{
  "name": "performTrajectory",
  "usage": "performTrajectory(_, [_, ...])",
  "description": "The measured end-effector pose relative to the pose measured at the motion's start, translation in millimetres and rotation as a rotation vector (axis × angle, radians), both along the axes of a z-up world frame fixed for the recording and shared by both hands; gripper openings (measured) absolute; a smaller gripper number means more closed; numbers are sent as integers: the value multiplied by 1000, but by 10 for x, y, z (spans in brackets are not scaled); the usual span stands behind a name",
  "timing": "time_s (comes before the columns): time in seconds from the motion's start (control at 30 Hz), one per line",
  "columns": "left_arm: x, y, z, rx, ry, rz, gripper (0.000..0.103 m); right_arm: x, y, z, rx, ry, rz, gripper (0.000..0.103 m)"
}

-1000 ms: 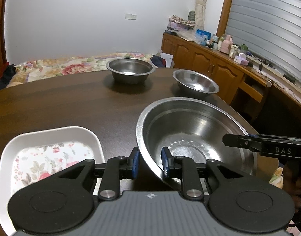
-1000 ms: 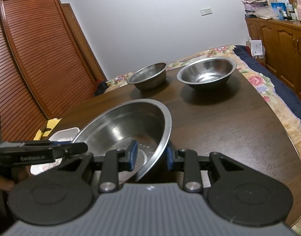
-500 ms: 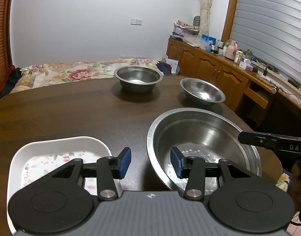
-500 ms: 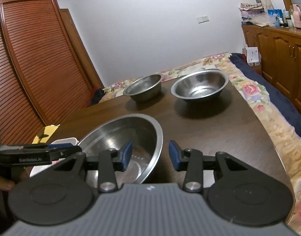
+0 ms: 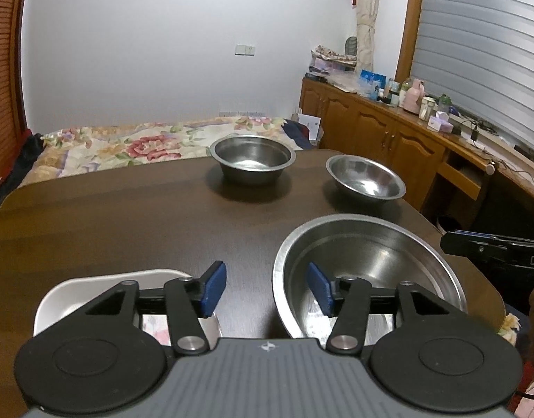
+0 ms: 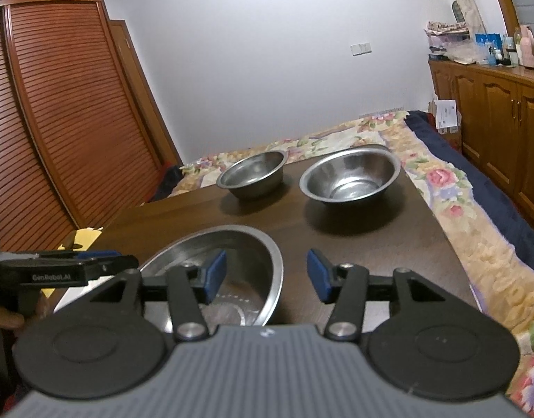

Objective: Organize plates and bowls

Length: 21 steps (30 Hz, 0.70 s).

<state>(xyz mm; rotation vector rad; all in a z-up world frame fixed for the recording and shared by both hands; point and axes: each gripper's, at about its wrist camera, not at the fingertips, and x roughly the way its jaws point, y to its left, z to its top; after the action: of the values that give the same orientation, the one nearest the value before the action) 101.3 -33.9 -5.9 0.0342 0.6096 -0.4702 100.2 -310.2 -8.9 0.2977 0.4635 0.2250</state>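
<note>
A large steel bowl (image 5: 368, 254) (image 6: 242, 244) rests on the dark wooden table (image 5: 127, 216) near its front. My left gripper (image 5: 267, 287) is open above that bowl's left rim, holding nothing. My right gripper (image 6: 265, 273) is open above the bowl's right rim, also holding nothing. Two smaller steel bowls stand farther back: a deep one (image 5: 252, 158) (image 6: 252, 173) and a wider one (image 5: 365, 180) (image 6: 349, 176). A white floral plate (image 5: 103, 285) lies at the front left, partly hidden by my left gripper.
A bed with a floral cover (image 5: 127, 146) lies beyond the table. Wooden cabinets (image 5: 389, 139) with clutter on top line the right wall. A louvred wardrobe (image 6: 58, 122) stands at the left. The other gripper shows in each view (image 5: 493, 250) (image 6: 58, 268).
Both grippers let go of the large bowl's rim, opened wide and drew back and up. The bowl stays on the table.
</note>
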Motion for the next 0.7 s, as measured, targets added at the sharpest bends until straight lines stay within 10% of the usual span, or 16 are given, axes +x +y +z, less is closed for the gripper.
performTrajectory(0.27, [59,-36,87,-4,-25,0,79,25,-119,90,-14,-38,-44,88])
performTrajectory(0.7, [271,-248,408,15,-86,-56,86,234,-282,274,-118,-85,-66,97])
